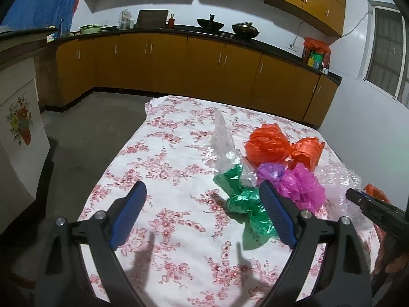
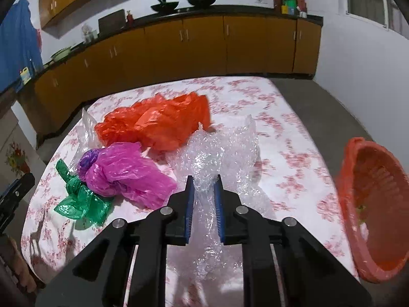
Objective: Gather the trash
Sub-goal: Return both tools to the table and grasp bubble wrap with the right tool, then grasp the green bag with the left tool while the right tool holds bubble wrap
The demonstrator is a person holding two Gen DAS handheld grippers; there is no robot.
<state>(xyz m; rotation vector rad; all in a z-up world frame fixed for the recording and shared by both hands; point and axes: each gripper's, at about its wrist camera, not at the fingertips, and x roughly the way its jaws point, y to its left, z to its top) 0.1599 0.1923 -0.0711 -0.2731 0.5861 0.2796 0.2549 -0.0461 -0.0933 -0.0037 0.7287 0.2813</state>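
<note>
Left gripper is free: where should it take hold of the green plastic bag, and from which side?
Pinch the green bag at its bunched, twisted middle, coming down from above on its bare-cloth side. The open left gripper already hangs there; the pink bag crowds the opposite edge.

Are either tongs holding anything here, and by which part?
Right tongs pinch the bubble wrap at its near, bunched edge. Left tongs are open, holding nothing.

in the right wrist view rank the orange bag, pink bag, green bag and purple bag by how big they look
1. orange bag
2. pink bag, somewhat smaller, though it lies nearer the camera
3. green bag
4. purple bag, smallest, partly hidden behind the pink one
</note>
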